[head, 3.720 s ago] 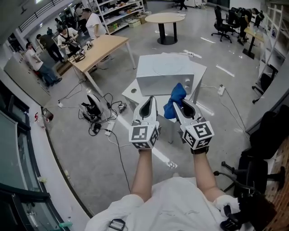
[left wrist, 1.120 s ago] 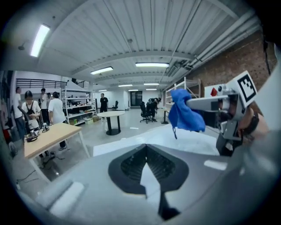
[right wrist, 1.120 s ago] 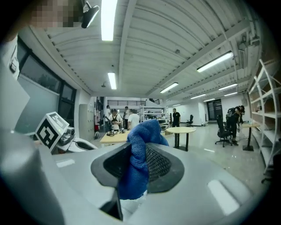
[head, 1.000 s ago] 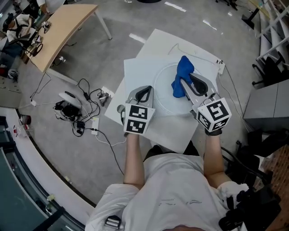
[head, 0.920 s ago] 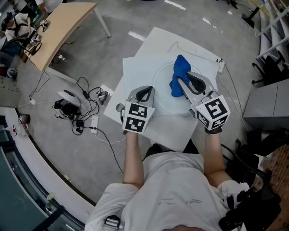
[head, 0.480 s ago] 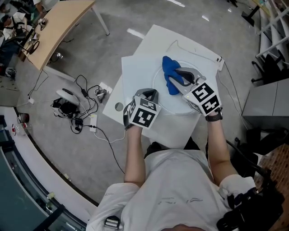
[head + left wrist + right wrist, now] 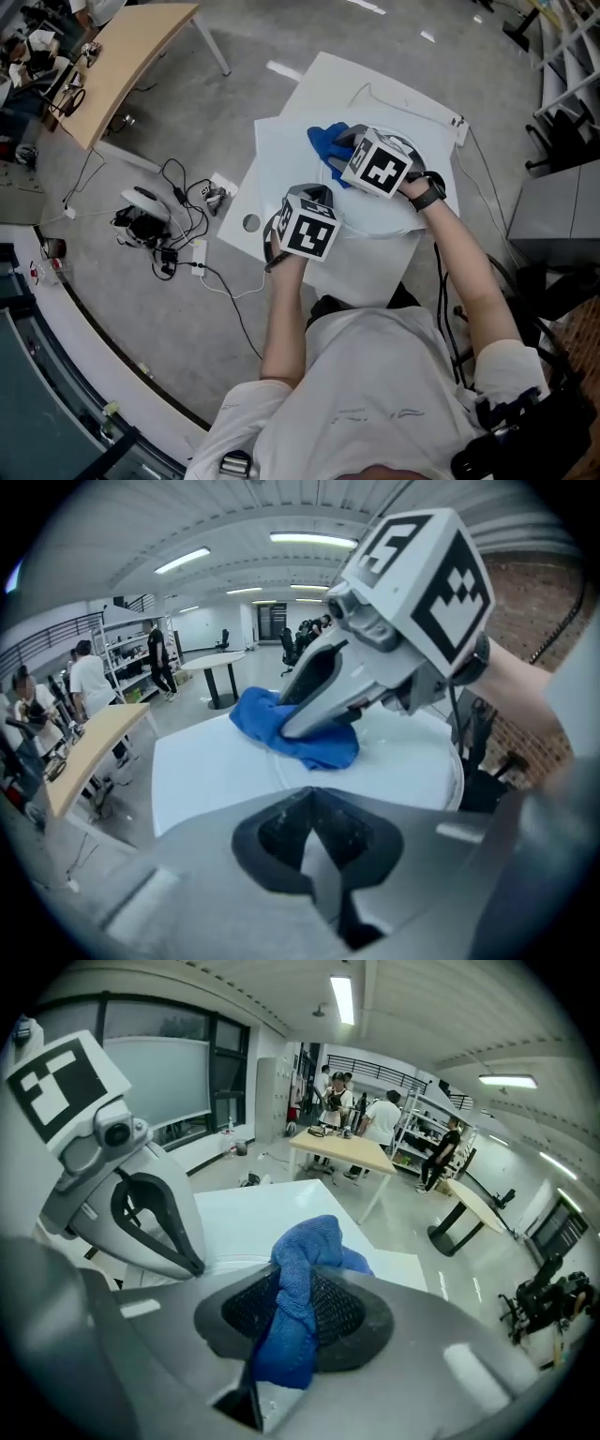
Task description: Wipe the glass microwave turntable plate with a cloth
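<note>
Right claw [image 7: 334, 157] farther left over plate [image 7: 373, 217], clenched on cloth [image 7: 322, 141] (grip clear only in right gripper view); left claw [image 7: 312, 794] closed.

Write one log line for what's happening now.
right gripper: shut on blue cloth | cloth touching round glass turntable plate | left gripper: shut, empty

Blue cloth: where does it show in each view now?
Head view: blue cloth upper centre, ahead of the right gripper.
Left gripper view: blue cloth centre, under that gripper.
Right gripper view: blue cloth lower centre, pinched between jaws.
Shared landmark: white table beneath it.
</note>
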Action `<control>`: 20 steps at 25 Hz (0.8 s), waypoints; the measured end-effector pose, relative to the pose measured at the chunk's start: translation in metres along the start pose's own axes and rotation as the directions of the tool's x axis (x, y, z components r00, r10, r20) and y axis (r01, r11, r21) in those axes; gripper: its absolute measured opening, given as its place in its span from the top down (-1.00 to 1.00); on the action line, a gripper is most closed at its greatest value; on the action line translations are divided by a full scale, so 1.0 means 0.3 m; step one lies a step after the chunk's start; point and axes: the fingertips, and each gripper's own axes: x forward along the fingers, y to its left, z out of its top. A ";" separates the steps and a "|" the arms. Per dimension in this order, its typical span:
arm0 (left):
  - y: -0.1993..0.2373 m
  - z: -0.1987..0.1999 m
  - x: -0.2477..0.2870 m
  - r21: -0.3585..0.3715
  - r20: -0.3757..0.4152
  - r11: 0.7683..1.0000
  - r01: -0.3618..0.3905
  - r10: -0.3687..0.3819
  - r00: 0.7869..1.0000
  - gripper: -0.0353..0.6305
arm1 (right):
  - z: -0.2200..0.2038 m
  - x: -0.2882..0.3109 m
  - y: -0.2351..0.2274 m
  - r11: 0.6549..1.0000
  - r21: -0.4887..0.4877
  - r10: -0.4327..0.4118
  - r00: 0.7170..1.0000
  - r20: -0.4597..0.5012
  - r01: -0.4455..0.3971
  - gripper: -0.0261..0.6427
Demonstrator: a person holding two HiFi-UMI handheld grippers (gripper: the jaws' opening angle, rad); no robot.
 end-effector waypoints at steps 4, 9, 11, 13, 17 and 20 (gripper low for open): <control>0.002 0.000 0.007 -0.001 -0.026 1.000 -0.027 0.027 0.999 0.90 | -0.029 0.000 -0.095 0.998 0.044 -0.046 0.999 -0.014 0.046 0.62; 0.002 0.007 0.009 -0.012 -0.035 0.999 -0.044 0.043 0.998 0.90 | -0.131 -0.044 -0.193 0.985 0.140 -0.100 0.994 -0.040 0.104 0.62; -0.002 0.006 0.009 -0.016 -0.036 0.999 -0.045 0.044 0.998 0.90 | -0.177 -0.073 -0.226 0.978 0.162 -0.125 0.991 -0.055 0.132 0.62; -0.001 0.005 0.009 -0.005 -0.038 0.999 -0.054 0.054 0.998 0.90 | -0.222 -0.102 -0.254 0.971 0.180 -0.147 0.987 -0.070 0.158 0.62; 0.006 0.005 0.010 0.002 -0.044 0.998 -0.062 0.063 0.997 0.90 | -0.308 -0.165 -0.292 0.953 0.231 -0.178 0.980 -0.088 0.194 0.62; 0.013 0.011 0.008 0.000 -0.040 0.997 -0.080 0.080 0.996 0.90 | -0.382 -0.216 -0.295 0.946 0.245 -0.193 0.976 -0.100 0.212 0.62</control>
